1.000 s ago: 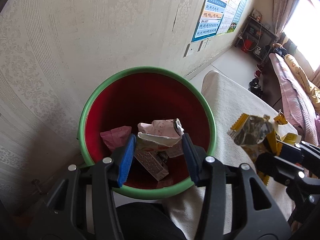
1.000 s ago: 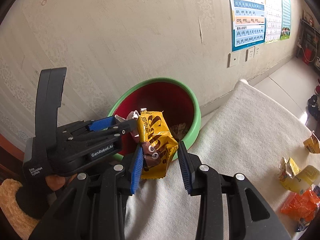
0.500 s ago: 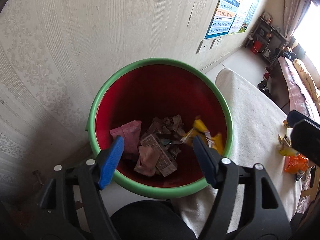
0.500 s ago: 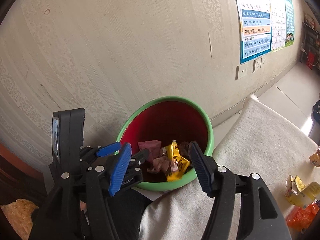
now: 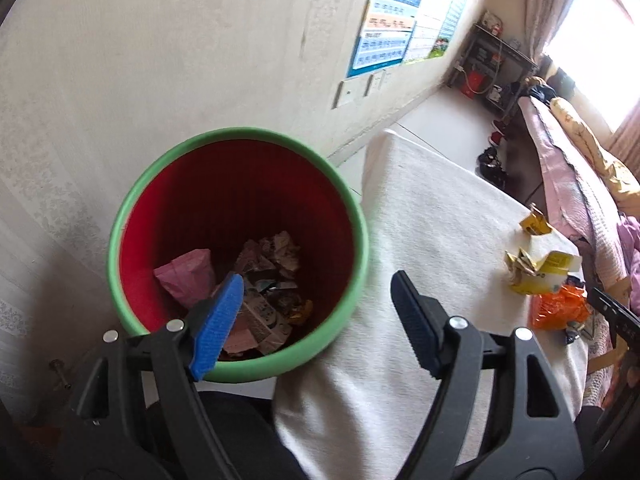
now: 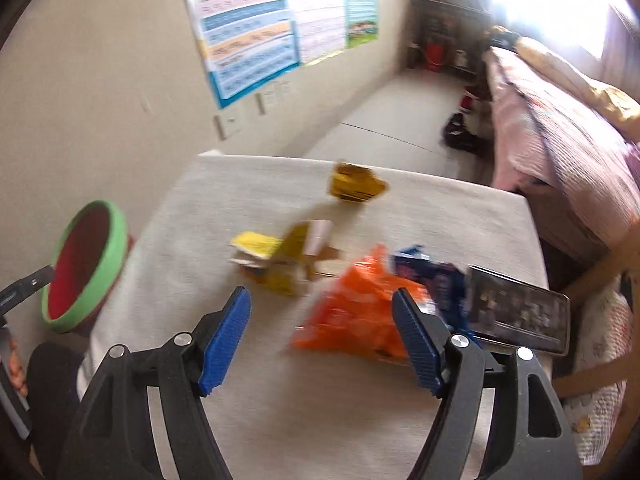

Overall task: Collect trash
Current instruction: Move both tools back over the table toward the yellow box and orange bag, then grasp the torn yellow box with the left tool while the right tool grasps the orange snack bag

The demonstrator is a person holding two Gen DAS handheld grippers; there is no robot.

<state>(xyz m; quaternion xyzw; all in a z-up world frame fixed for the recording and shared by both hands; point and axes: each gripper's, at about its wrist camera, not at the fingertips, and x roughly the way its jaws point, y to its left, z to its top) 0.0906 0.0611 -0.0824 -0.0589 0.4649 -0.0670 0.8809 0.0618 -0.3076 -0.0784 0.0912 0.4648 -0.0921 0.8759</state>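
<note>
Blue-padded and spread wide, our left gripper (image 5: 316, 316) hangs over the green-rimmed bin (image 5: 240, 370) with nothing between its jaws, which have just been opening. Crumpled wrappers (image 5: 260, 288) lie in the bin's red bottom. Our right gripper (image 6: 322, 336) has also just been opening and holds nothing above the white cloth (image 6: 320, 420), near the orange bag (image 6: 356, 316) and yellow cartons (image 6: 276, 256). Blur leaves no label readable.

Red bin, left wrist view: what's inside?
In the red bin: a pink wrapper, crumpled printed paper and flattened cartons on the bottom. The left gripper, open and empty, has a blue pad covering part of the pile; lower layers are hidden.
</note>
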